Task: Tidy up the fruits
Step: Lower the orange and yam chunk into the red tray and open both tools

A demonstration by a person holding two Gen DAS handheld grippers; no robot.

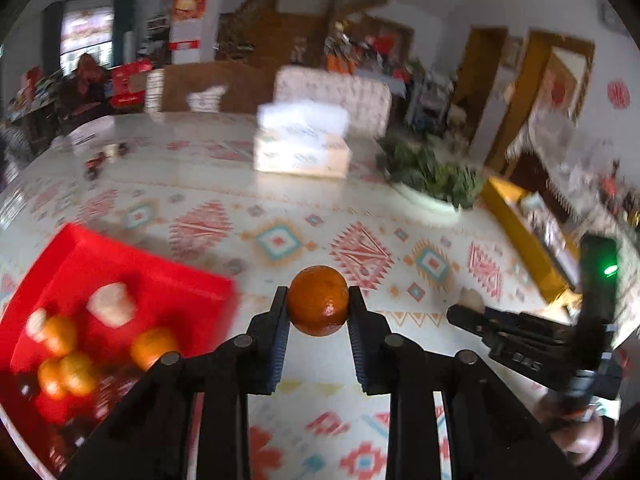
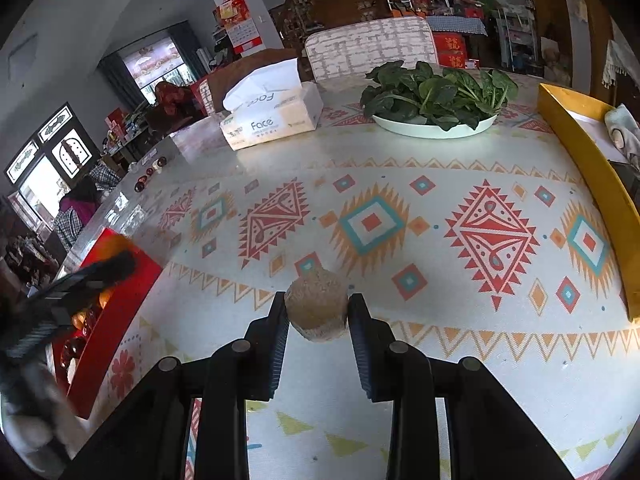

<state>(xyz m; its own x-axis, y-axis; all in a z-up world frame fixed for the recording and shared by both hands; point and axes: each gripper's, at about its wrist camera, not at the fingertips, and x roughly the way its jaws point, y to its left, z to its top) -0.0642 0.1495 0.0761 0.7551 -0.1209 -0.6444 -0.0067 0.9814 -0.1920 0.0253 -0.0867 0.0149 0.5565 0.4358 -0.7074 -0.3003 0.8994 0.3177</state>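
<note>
My left gripper (image 1: 318, 300) is shut on an orange tangerine (image 1: 318, 300) and holds it above the patterned tablecloth, just right of the red tray (image 1: 76, 252). The tray holds several tangerines (image 1: 72, 364) and pale round pieces (image 1: 112, 304). My right gripper (image 2: 318, 304) is shut on a brown rough-skinned round fruit (image 2: 316, 304) above the cloth. The right gripper also shows in the left wrist view (image 1: 472, 318) at the right. The left gripper shows blurred in the right wrist view (image 2: 96, 268) over the red tray (image 2: 120, 300).
A tissue box (image 2: 272, 120) and a white plate of green leaves (image 2: 436, 100) stand at the far side. A yellow tray (image 2: 592, 172) lies along the right edge. Small dark items (image 2: 148, 176) sit far left. A padded chair (image 2: 368, 44) stands behind the table.
</note>
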